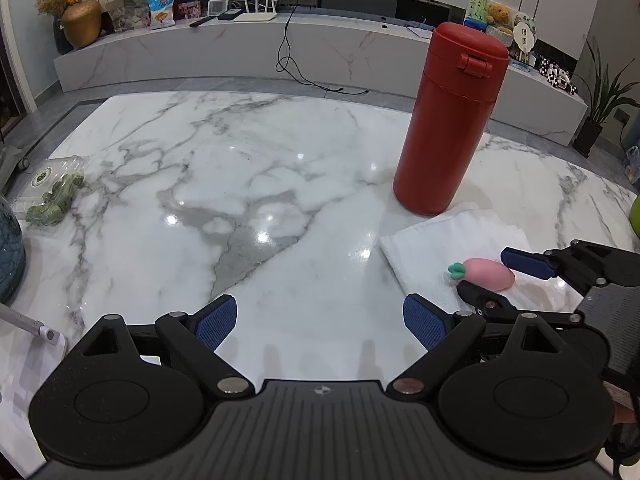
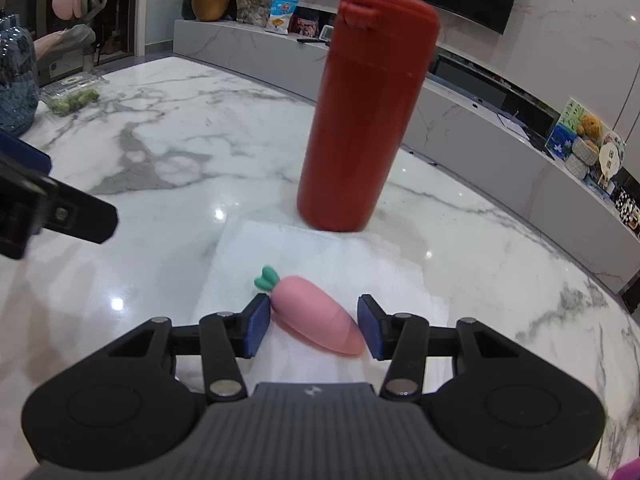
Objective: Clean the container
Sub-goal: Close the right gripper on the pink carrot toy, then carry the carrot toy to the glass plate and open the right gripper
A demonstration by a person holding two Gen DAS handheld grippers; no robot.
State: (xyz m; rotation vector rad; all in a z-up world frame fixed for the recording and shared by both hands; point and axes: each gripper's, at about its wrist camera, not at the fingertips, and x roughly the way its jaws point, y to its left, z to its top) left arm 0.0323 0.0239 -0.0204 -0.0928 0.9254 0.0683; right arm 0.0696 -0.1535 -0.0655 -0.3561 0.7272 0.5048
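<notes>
Straddling carrot (image 2: 316,316), right gripper (image 2: 314,326) fingers spread.

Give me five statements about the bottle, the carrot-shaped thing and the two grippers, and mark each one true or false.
1. The red bottle stands upright with its lid closed. True.
2. The pink carrot-shaped item lies on the white cloth. True.
3. The right hand-held gripper is clamped shut on the bottle. False: it is open, its fingers either side of the carrot item.
4. The left hand-held gripper holds the cloth. False: it is open and empty over the bare marble table.
5. The bottle lies on its side. False: it stands at the cloth's far edge.
</notes>
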